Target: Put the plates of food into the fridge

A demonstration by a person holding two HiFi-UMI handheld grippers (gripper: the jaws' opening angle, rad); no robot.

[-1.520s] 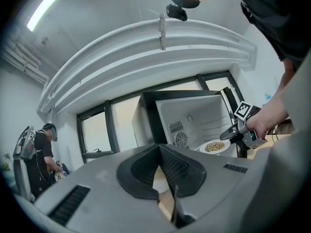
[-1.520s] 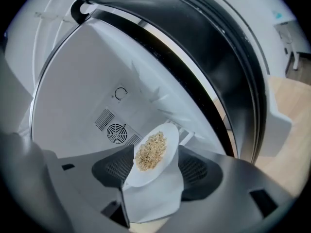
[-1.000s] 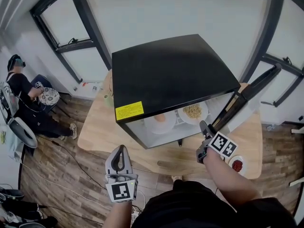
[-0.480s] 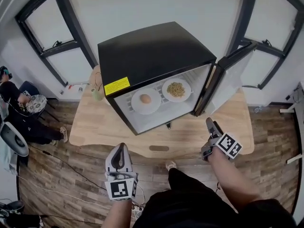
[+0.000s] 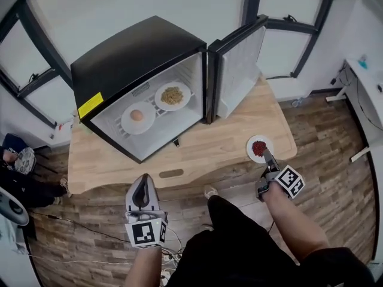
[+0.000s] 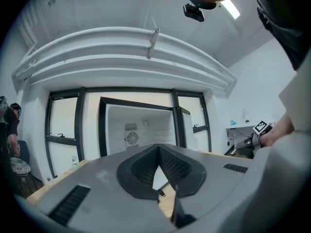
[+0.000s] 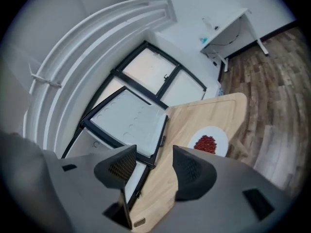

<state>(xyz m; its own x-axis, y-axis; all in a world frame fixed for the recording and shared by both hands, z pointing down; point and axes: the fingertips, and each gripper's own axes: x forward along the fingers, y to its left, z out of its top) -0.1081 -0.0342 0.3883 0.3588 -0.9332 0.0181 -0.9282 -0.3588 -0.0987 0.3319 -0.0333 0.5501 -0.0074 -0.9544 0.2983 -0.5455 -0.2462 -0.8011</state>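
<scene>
Right gripper view looks along the right gripper [image 7: 154,150], whose jaws stand apart and have just been closing a little. Nothing is between them; only the wooden table [image 7: 194,118] shows through the gap. The plate of red food [image 7: 208,143] lies on that table just past the tip of the right-hand jaw (neither pad touches it). Beyond the left-hand jaw stands the open fridge door [image 7: 129,120], its white inner side facing the camera.

Left gripper view shows the left gripper [image 6: 159,147] with its jaws closed tip to tip and holding nothing. Straight ahead of the tips, well apart from them, is the black mini fridge [image 6: 141,125] with its white inside open to view.

Head view shows two more plates side by side on the fridge shelf, ahead of the left gripper's jaws. One is the plate with a round orange piece [image 5: 137,116], the other the plate of yellowish food [image 5: 172,95]. The plate of red food lies near the table's corner, right at the right gripper's jaw tips.
</scene>
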